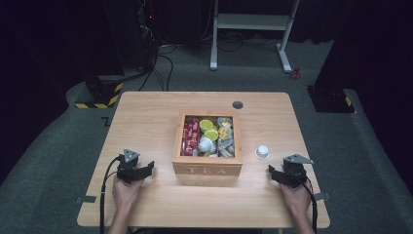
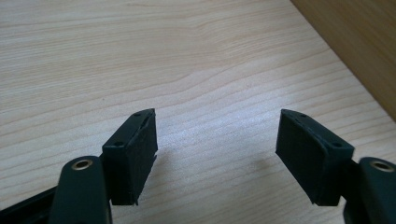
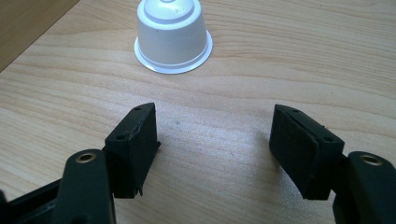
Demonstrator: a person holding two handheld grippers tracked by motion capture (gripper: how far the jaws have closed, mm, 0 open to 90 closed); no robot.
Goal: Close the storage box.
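— Where are your grippers just now?

— My left gripper (image 1: 146, 170) rests low over the table (image 1: 146, 117), left of the wooden tea box (image 1: 207, 168); its jaws stand spread wide with bare wood between them; in the left gripper view a strip of the box's side shows at the upper right. My right gripper (image 1: 273, 173) sits on the other side of the box, near the table's front right; its jaws are spread just as wide, and nothing lies between them either.

— And the thing you are nearest to?

— A white capsule (image 3: 172, 33), standing upside down on its wide rim, on the table just right of the box; in the right gripper view it stands ahead of my right jaws and a little to their left, apart from both pads.

— What is in the box?

— It is open on top, with TEA on its front wall; red packets (image 1: 189, 137) fill the left compartment; yellow-green capsules (image 1: 208, 128) and a second white capsule (image 1: 205, 144) lie in the middle; greyish pieces with a yellow one among them fill the right, too small to name.
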